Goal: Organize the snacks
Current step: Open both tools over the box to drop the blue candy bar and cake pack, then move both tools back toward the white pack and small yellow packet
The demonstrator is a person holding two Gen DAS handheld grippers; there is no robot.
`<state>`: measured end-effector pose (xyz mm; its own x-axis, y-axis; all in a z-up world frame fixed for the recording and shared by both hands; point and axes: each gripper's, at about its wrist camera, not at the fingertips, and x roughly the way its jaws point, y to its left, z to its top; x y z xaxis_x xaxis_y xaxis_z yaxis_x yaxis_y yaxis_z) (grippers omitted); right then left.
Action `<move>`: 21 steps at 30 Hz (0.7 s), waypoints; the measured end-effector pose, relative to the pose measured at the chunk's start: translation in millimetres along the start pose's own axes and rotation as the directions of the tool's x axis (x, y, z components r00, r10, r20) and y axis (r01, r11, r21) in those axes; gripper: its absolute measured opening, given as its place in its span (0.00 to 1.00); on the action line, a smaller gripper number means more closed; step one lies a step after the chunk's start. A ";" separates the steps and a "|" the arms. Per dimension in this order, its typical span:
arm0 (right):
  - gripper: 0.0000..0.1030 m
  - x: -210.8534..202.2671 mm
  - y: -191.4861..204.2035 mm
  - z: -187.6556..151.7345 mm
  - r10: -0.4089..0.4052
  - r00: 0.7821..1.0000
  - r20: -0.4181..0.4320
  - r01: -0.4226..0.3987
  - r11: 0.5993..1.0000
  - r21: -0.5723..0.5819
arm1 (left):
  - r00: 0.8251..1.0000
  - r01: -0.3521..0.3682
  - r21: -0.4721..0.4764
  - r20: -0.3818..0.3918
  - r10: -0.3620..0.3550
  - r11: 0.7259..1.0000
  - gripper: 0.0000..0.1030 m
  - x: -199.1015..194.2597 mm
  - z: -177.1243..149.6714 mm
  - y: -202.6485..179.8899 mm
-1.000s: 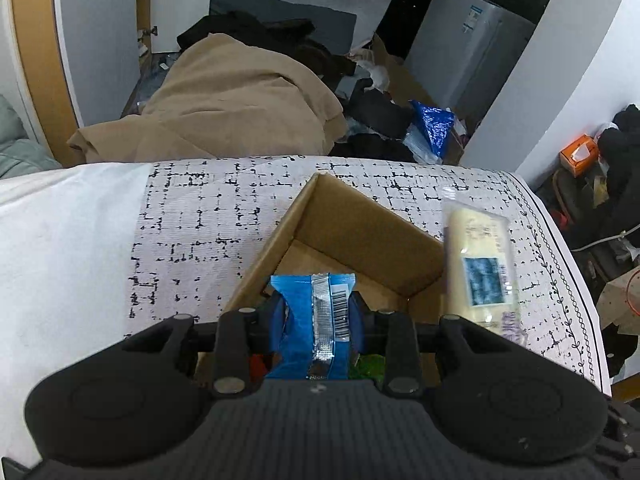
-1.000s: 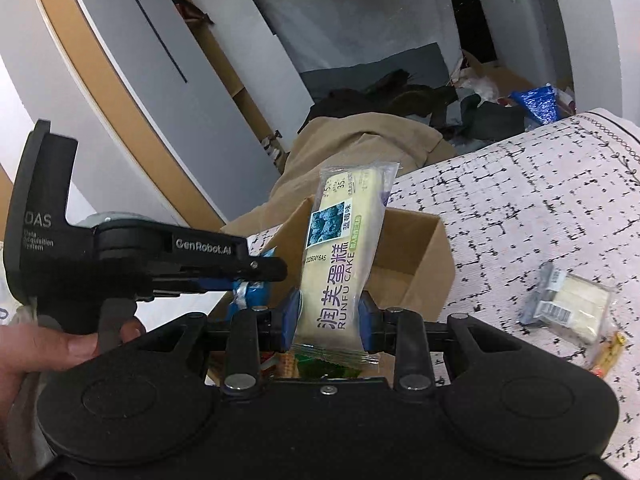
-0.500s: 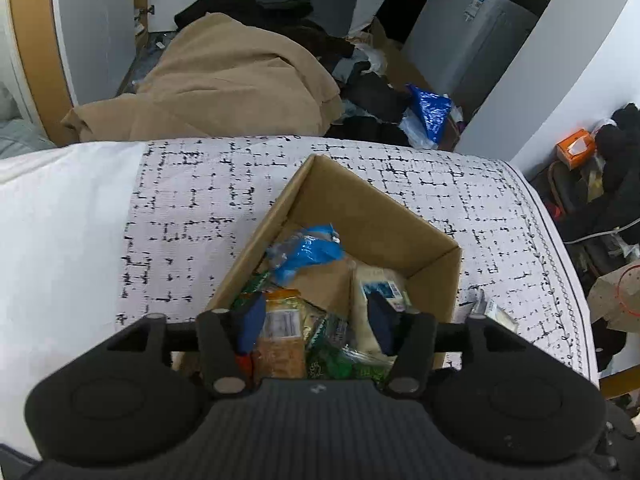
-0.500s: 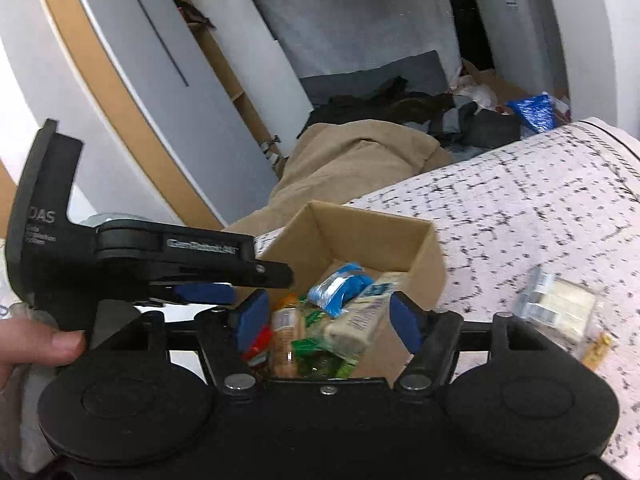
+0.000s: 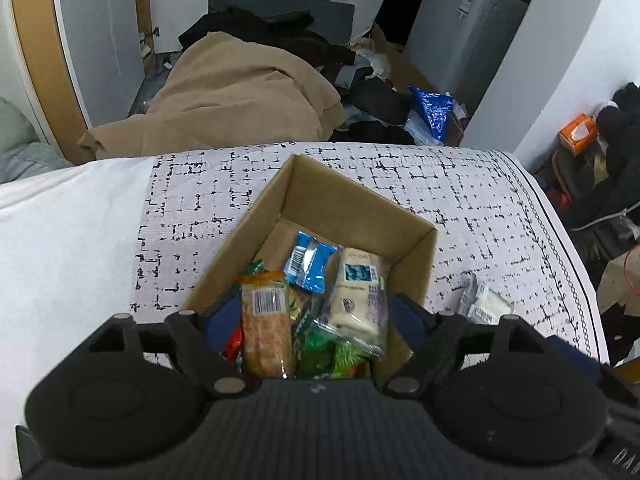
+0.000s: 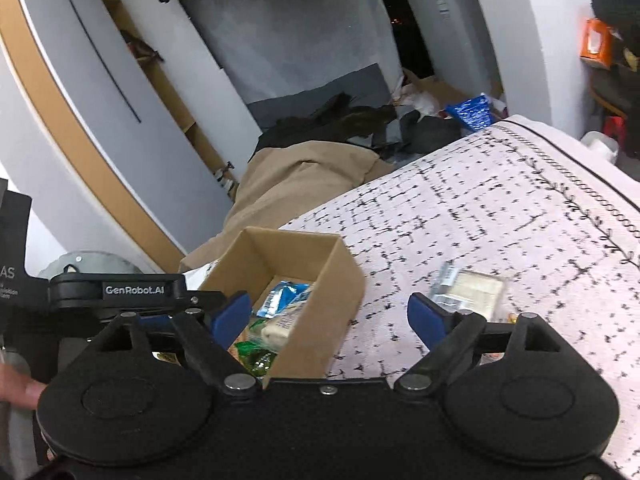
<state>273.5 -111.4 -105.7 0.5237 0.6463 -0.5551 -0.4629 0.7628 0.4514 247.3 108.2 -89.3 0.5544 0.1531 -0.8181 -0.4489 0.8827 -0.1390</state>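
A cardboard box stands on the patterned cloth and holds several snacks: a blue packet, a pale Runfu cake packet, an orange bar and green wrappers. The box also shows in the right wrist view. My left gripper is open and empty above the box's near end. My right gripper is open and empty over the box's right wall. A clear packet of pale cakes lies on the cloth right of the box, also in the left wrist view.
The patterned cloth covers the surface, with a plain white sheet to the left. Beyond the far edge lie a tan blanket, dark clothes and a blue bag. The left gripper's body sits left of the box.
Both grippers opened and let go: the blue packet and the Runfu cake packet dropped into the box. The right gripper has swung rightwards, toward the clear packet on the cloth.
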 end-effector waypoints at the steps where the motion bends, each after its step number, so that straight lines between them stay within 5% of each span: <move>1: 0.83 -1.2 -1.9 0.3 -0.002 1.000 0.000 0.002 1.000 0.002 | 1.000 -0.002 0.002 0.000 0.002 1.000 0.79 -1.8 -1.3 -1.8; 21: 0.88 -44.2 -59.8 -5.9 -0.086 0.996 0.022 0.083 0.989 0.119 | 0.999 0.022 0.069 0.027 -0.024 0.997 0.80 -26.5 -27.3 -64.7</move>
<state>273.8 -185.7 -112.3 0.5774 0.5782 -0.5765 -0.3290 0.8110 0.4839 242.5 34.9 -73.9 0.5838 0.1436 -0.7991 -0.3867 0.9146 -0.1182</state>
